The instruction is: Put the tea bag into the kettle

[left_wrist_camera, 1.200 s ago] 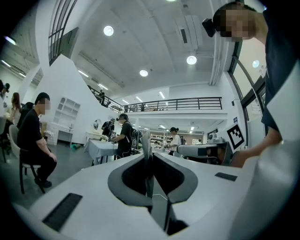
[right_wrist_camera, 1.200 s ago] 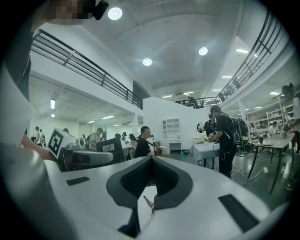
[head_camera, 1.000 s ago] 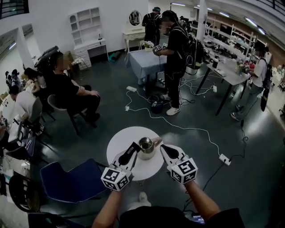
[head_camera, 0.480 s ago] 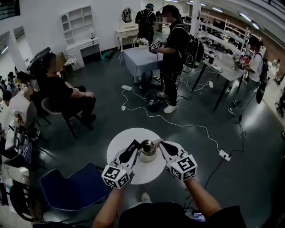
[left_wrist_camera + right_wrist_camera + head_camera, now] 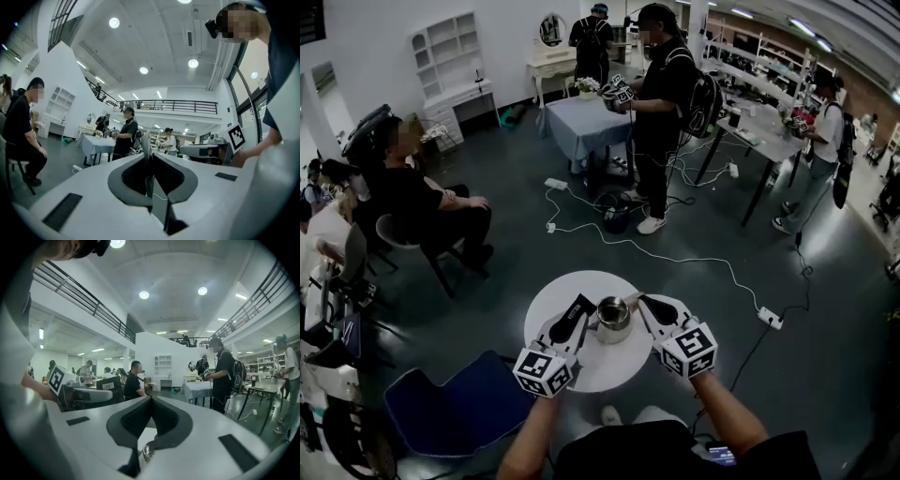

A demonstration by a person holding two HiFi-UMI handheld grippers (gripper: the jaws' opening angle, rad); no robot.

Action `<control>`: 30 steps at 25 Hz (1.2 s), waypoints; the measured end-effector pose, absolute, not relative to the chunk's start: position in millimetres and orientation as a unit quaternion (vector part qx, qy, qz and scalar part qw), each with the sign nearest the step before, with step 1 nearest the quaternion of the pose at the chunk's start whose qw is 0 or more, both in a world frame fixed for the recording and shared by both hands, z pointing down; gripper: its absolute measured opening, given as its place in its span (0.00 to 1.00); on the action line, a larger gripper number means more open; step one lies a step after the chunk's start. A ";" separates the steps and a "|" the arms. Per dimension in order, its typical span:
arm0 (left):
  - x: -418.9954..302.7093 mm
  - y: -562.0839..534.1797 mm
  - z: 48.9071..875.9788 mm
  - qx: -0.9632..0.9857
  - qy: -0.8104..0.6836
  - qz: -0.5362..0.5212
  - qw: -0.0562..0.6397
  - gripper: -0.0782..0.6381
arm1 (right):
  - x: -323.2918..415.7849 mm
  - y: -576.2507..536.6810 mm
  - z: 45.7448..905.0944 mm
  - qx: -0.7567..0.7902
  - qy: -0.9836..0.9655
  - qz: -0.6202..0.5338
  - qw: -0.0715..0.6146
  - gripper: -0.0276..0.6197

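A small steel kettle (image 5: 612,317) stands lidless near the middle of the round white table (image 5: 558,295). My left gripper (image 5: 584,304) is just left of the kettle, tips near its rim. In the left gripper view its jaws (image 5: 147,152) are shut on a thin pale flat piece, seemingly the tea bag (image 5: 146,139), which sticks up between the tips. My right gripper (image 5: 644,301) is just right of the kettle, shut, with nothing seen between its jaws (image 5: 150,398). The kettle's rim (image 5: 148,451) shows below them.
A blue chair (image 5: 455,389) stands at the table's lower left. A white cable and a power strip (image 5: 766,319) lie on the dark floor to the right. A seated person (image 5: 422,197) is at left; people stand by tables (image 5: 586,122) farther back.
Both grippers stay beside the kettle with jaws as before. The head view has shifted a little, so the room behind sits slightly differently in the picture.
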State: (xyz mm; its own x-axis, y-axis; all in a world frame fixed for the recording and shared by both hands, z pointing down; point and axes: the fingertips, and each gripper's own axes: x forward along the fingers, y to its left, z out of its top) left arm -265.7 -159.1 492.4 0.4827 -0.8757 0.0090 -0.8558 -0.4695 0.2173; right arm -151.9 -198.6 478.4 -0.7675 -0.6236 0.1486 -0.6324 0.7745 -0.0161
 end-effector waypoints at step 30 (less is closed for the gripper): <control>-240.1 -229.0 536.5 0.861 -0.491 0.020 0.132 0.17 | -116.6 -267.6 488.0 0.361 -0.929 0.032 0.078 0.07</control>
